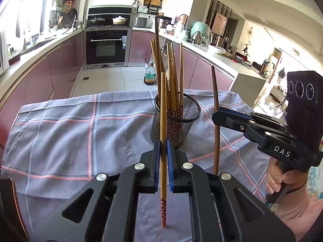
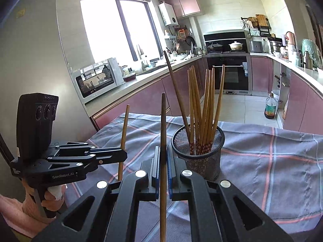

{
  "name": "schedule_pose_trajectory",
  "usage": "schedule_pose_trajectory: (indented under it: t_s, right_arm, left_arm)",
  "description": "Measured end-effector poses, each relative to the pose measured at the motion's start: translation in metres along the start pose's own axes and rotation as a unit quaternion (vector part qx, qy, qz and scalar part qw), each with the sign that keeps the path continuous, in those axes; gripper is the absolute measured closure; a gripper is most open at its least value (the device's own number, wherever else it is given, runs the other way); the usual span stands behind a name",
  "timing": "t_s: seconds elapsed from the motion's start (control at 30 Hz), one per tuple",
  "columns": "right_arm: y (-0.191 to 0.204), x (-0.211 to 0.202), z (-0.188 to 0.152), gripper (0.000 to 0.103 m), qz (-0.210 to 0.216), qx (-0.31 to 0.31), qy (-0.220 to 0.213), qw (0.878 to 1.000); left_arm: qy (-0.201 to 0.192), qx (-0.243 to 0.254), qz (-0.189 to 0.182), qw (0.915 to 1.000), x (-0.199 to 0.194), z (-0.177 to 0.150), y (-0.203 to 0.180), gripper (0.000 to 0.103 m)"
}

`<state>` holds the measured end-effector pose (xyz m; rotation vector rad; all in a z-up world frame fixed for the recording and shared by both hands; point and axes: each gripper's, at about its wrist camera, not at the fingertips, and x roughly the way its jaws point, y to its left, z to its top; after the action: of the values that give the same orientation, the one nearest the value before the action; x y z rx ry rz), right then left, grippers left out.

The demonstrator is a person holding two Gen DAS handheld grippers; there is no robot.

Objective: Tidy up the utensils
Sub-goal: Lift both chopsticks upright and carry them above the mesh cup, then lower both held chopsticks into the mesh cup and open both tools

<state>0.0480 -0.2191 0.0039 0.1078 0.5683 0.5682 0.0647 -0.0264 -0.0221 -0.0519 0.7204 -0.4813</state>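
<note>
A black mesh cup [image 1: 181,129] [image 2: 201,161] stands on the checked grey cloth [image 1: 70,131] with several wooden chopsticks upright in it. In the left wrist view, my left gripper [image 1: 163,144] is shut on a light wooden chopstick [image 1: 163,104]. The chopstick is held upright with its red patterned end down, just in front of the cup. My right gripper [image 2: 163,157] is shut on a dark brown chopstick [image 2: 163,125], also upright, to the near left of the cup in its own view. Each gripper shows in the other's view: the right gripper [image 1: 216,116] and the left gripper [image 2: 123,154].
The cloth covers a table whose far edge [image 1: 121,94] drops to the tiled kitchen floor. An oil bottle [image 1: 150,74] [image 2: 270,106] stands on that floor. Pink-fronted counters run along both sides, with an oven [image 1: 107,46] at the back. A person's hand [image 1: 280,179] holds the right gripper's handle.
</note>
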Motion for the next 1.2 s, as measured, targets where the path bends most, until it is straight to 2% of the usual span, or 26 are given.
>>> schedule_pose_trajectory:
  t_s: [0.47, 1.2]
  right_arm:
    - [-0.006, -0.012, 0.016, 0.098, -0.009, -0.006, -0.031, 0.999]
    - [-0.012, -0.031, 0.046, 0.098, -0.024, -0.022, -0.075, 0.997]
  left_arm:
    - [-0.024, 0.002, -0.01, 0.9997, -0.011, 0.014, -0.008, 0.096]
    - [-0.07, 0.013, -0.012, 0.9974, -0.029, 0.055, -0.019, 0.096]
